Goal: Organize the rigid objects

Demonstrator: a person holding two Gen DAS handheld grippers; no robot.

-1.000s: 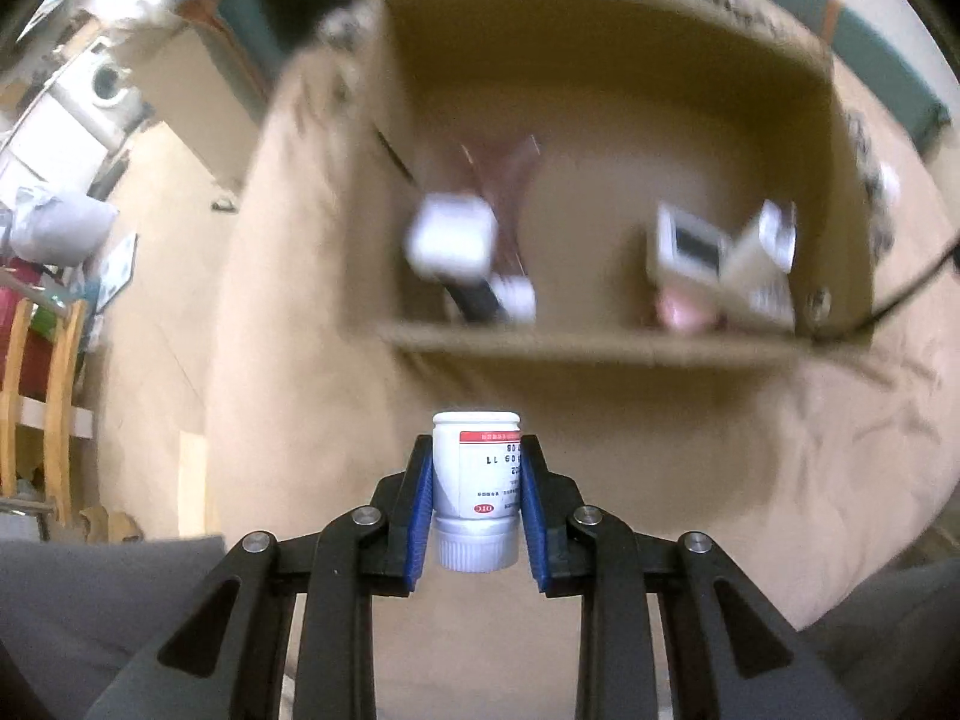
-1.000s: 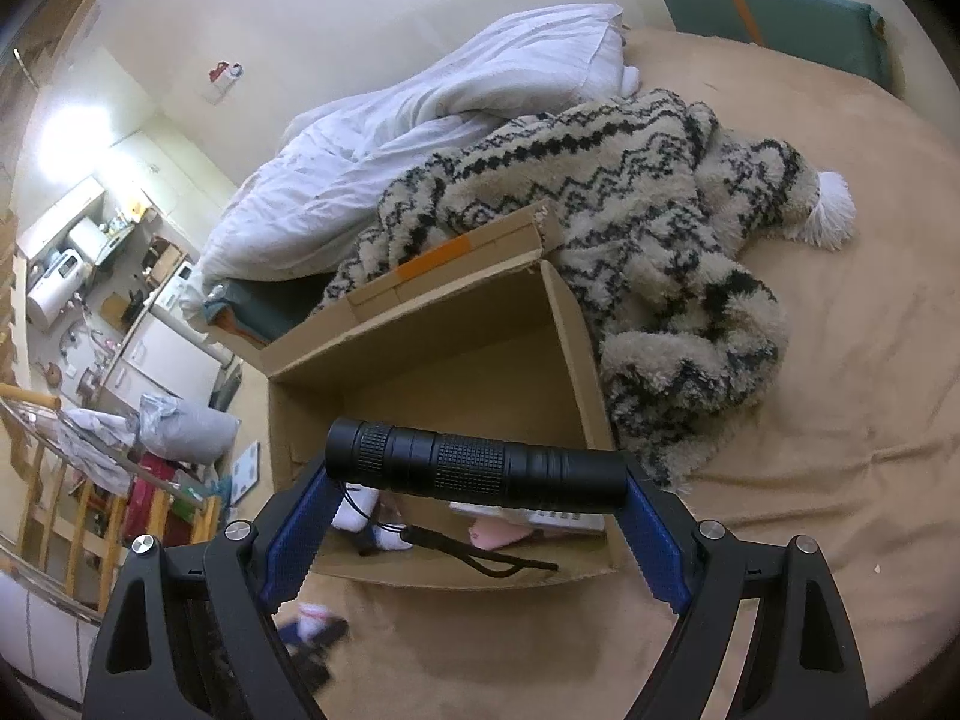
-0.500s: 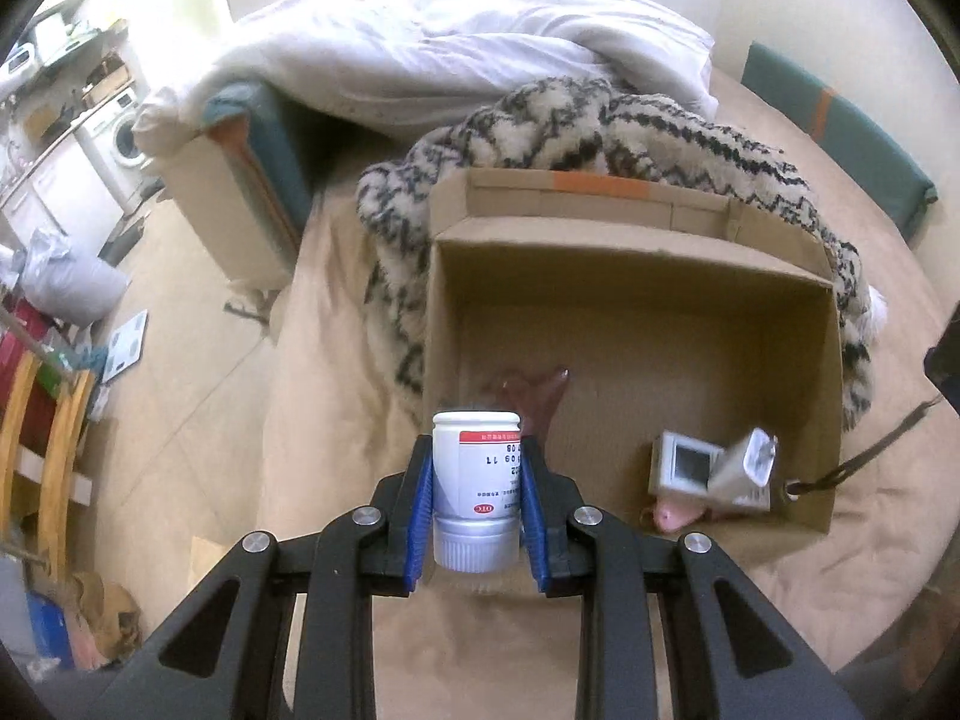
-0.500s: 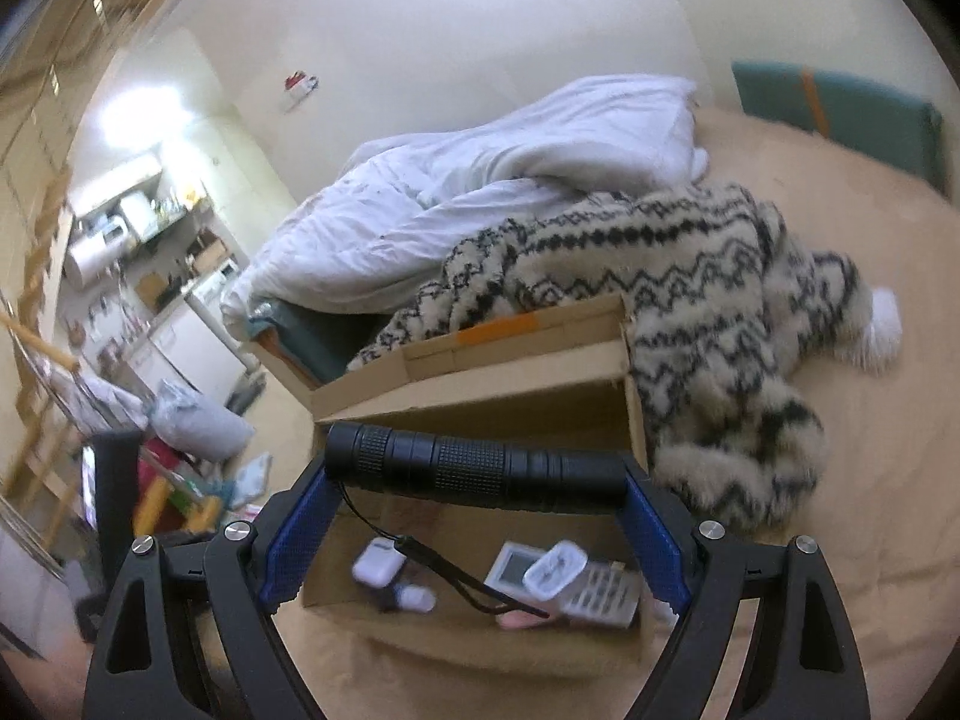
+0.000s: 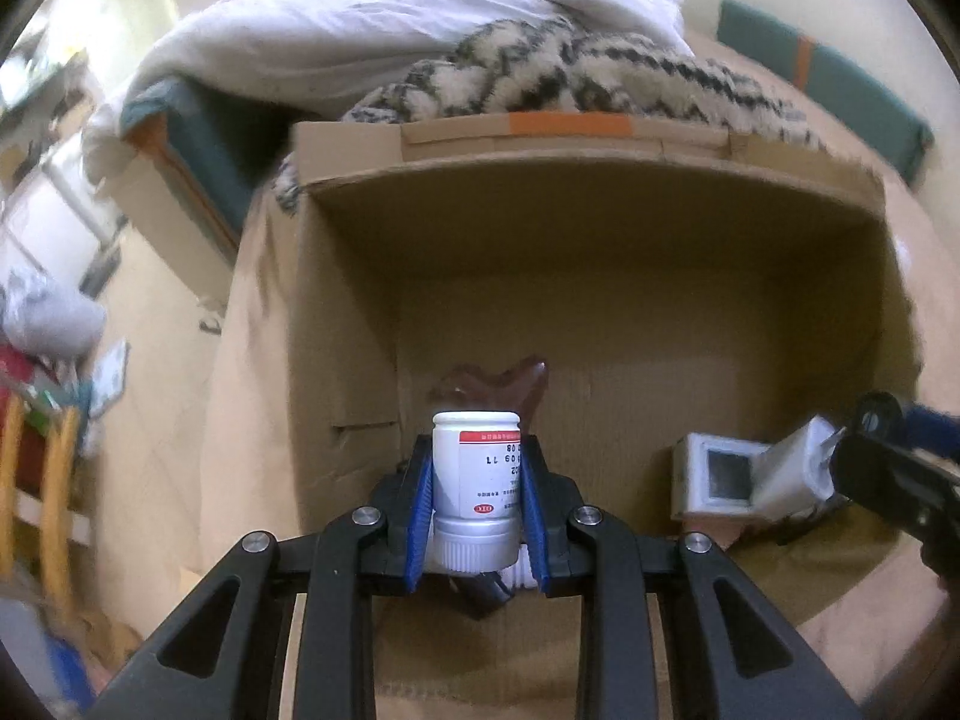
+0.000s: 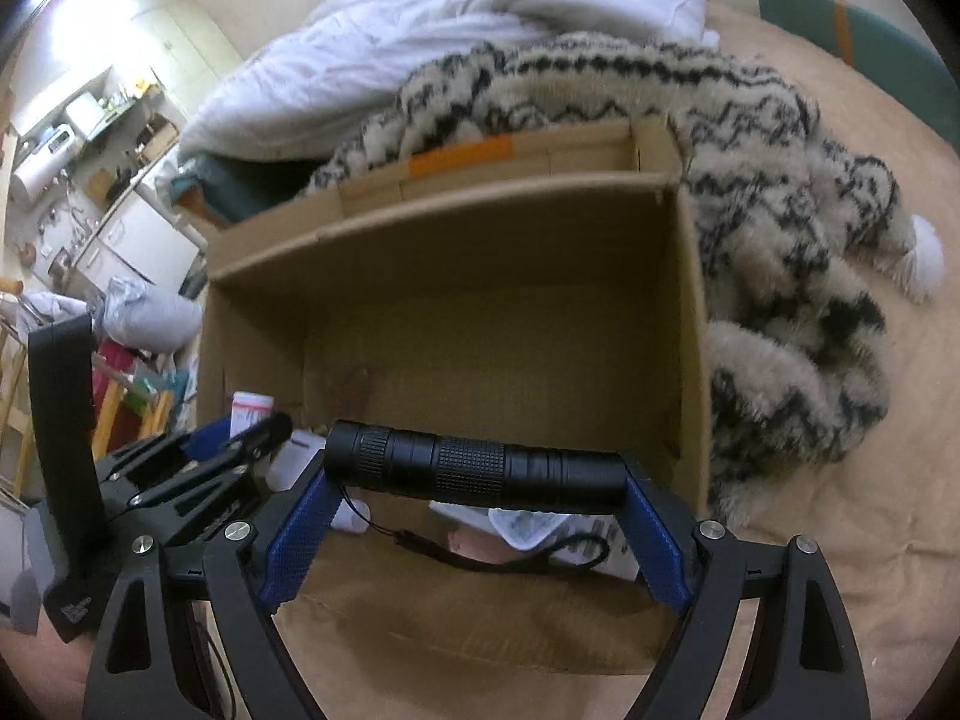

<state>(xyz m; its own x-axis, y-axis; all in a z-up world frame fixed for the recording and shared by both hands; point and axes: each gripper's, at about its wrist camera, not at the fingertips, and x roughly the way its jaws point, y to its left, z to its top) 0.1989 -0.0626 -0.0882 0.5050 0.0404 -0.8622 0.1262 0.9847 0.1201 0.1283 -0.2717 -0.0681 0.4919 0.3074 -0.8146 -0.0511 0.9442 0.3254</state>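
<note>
My left gripper [image 5: 477, 495] is clamped on a white plastic bottle [image 5: 476, 483], its blue pads pressing both sides of the body. The bottle is held with its ribbed cap toward the camera and its red-banded label reading upside down. It hangs over the near left part of an open cardboard box [image 5: 600, 228]. Just beyond the bottle, on the box floor, I see a brownish, translucent item [image 5: 498, 381] that I cannot identify.

My right gripper [image 6: 477, 483] is clamped end to end on a black flashlight [image 6: 474, 468], which lies crosswise between the widely spread blue pads. A black wrist cord [image 6: 480, 558] dangles from the flashlight's left end and loops below it. The flashlight hangs over the near edge of the same box.

In the box's near right corner, in the left wrist view, lie a small white device with a grey screen [image 5: 717, 477] and a white object [image 5: 798, 468] leaning against it. My right gripper enters that view from the right edge, blurred.

In the right wrist view the left gripper appears at lower left with the bottle's base showing above it.

Behind the box lies a black-and-cream patterned fleece [image 6: 780, 228], touching its far and right walls. A white duvet [image 6: 456, 42] is heaped behind the fleece. The box sits on a tan bed sheet [image 6: 870, 510].
</note>
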